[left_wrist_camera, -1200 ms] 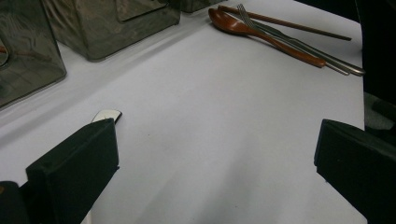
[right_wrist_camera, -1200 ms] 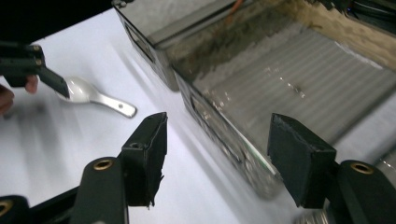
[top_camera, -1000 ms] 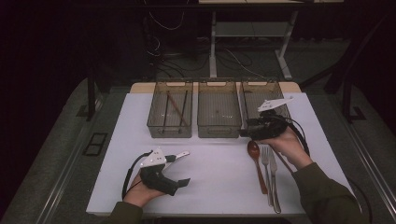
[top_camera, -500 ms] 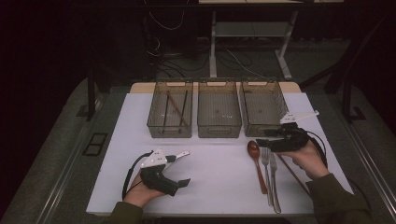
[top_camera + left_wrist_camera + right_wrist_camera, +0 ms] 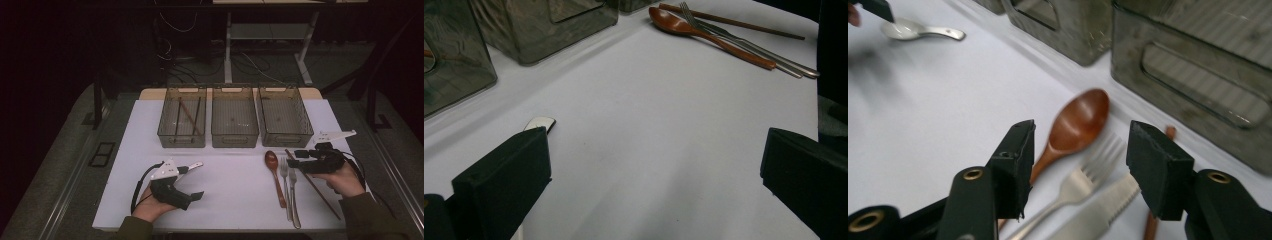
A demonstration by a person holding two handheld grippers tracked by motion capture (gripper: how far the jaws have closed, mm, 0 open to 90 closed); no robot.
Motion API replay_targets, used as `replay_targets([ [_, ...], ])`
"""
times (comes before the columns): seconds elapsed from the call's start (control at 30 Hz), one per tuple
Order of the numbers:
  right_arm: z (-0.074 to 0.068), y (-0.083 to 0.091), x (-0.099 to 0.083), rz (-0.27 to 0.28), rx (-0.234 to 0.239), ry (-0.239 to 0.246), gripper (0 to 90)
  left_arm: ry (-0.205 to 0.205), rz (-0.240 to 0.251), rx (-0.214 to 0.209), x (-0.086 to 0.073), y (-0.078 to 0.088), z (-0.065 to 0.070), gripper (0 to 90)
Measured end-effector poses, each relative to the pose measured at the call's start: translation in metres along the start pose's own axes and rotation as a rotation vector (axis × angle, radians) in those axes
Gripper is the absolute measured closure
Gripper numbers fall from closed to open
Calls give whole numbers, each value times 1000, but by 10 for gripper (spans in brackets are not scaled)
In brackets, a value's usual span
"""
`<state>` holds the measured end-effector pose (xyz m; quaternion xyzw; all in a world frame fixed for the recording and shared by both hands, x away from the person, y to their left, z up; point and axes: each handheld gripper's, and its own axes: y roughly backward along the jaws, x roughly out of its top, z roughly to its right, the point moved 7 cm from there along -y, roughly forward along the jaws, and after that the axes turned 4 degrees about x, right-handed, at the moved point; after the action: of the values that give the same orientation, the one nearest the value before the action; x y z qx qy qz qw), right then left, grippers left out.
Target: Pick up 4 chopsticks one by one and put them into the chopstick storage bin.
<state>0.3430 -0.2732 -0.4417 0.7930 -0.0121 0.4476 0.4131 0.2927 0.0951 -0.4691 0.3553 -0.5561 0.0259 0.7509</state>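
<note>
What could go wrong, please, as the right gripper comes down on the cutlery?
The fork, knife and wooden spoon lie packed side by side under the right gripper, whose jaws have just been closing with nothing gripped. They could pinch two pieces at once, or push the fork askew against the chopstick.

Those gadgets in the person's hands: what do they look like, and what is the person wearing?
Each hand holds a black pistol-shaped tool. The left gripper and right gripper each carry a pale three-cornered plate on top and trail a black cable. Their jaws are chunky black blocks; the right gripper view shows brass-coloured rivets at their base. The sleeves are dark olive.
</note>
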Motion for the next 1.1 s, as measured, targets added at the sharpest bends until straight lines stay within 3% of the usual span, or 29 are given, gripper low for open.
replay_targets([
  [0.33, 12, 9, -34, -79, -109, -27, 601, -3, -3, 3, 0, 0, 0, 0],
  [0.57, 19, 14, -58, -117, -141, -85, 716, -2, 0, 6, 0, 0, -1, 0],
  [0.8, 23, 10, -65, -137, -175, -96, 765, -3, -4, 7, 0, 0, 0, 0],
  [1.1, 24, 7, -70, -165, -179, -107, 788, -1, -1, 8, 0, 0, -1, 0],
])
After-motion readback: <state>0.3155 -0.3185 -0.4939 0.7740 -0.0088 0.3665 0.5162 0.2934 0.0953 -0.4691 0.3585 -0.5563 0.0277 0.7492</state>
